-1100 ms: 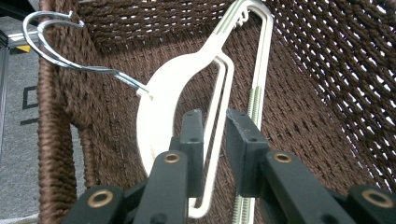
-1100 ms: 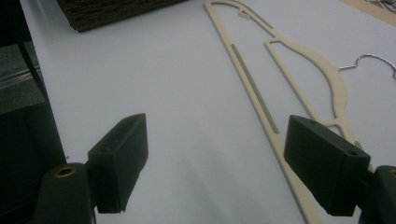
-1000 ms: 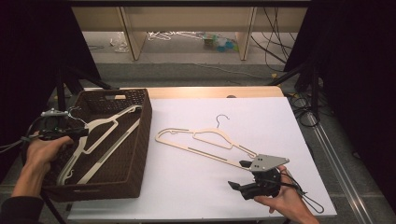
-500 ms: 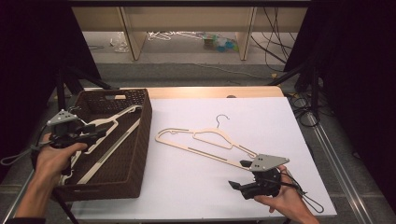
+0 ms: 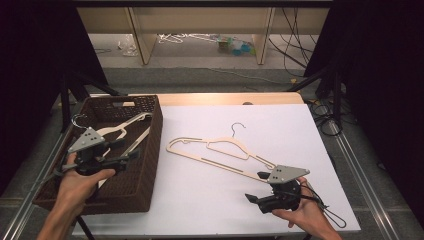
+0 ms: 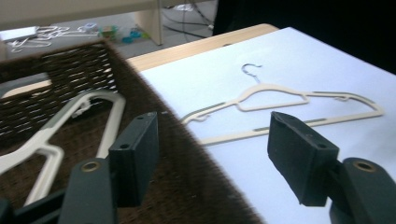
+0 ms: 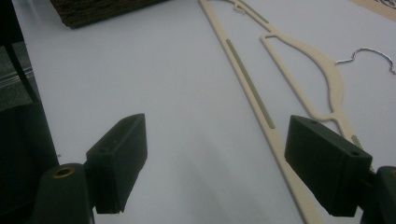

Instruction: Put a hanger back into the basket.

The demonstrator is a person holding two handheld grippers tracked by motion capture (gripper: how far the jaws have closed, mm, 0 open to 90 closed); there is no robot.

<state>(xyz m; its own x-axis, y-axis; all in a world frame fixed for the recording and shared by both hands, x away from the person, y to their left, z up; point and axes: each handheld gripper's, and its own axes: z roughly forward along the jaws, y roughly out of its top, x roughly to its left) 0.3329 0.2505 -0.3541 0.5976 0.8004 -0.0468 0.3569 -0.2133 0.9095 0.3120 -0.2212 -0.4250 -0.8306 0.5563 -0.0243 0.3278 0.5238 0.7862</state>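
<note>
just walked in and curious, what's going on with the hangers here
A person is working with a gripper in each hand, sorting cream hangers into a brown wicker basket. One hanger already lies in the basket, and the left gripper above it has just been opening, with nothing between its fingers. A second hanger lies flat on the white table. The right gripper rests open near that hanger's end, not gripping it.
</note>
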